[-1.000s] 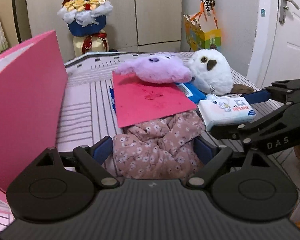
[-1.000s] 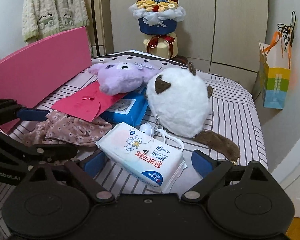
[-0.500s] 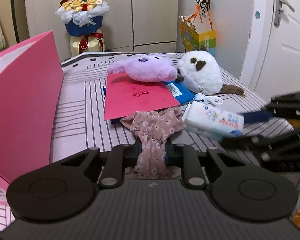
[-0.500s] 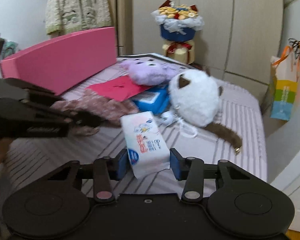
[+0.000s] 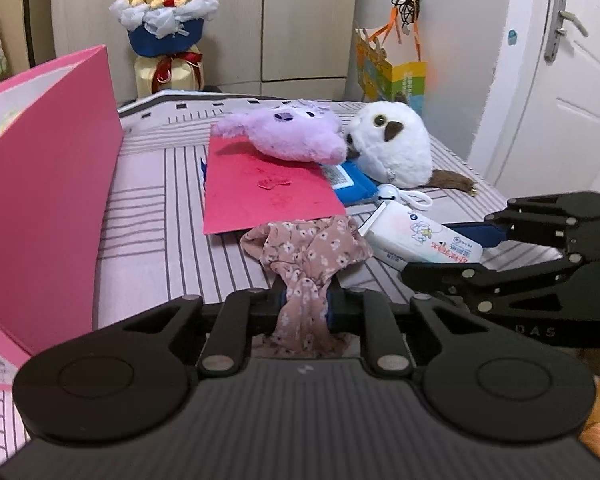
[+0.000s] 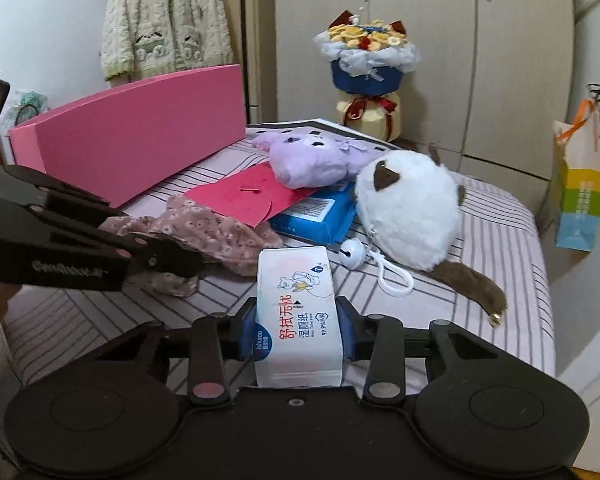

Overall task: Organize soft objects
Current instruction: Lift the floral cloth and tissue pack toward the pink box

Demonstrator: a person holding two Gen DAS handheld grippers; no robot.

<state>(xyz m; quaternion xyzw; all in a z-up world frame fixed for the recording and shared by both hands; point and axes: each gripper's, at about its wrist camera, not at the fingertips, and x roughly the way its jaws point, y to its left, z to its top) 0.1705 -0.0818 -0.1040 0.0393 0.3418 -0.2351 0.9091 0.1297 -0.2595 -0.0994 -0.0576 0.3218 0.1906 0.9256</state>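
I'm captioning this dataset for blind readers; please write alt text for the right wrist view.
The right gripper clamps a white pack of wet wipes above a striped pink bedsheet. Left, the left gripper pinches a floral pink cloth; behind lie a red envelope, a purple plush toy and a white plush owl.

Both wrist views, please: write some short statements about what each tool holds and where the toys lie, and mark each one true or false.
1. The left tool is shut on the floral cloth. True.
2. The right tool is open. False: it grips the wipes pack.
3. The purple plush lies partly on the red envelope. True.
4. The white plush stands inside the pink box. False: it lies on the striped bed.
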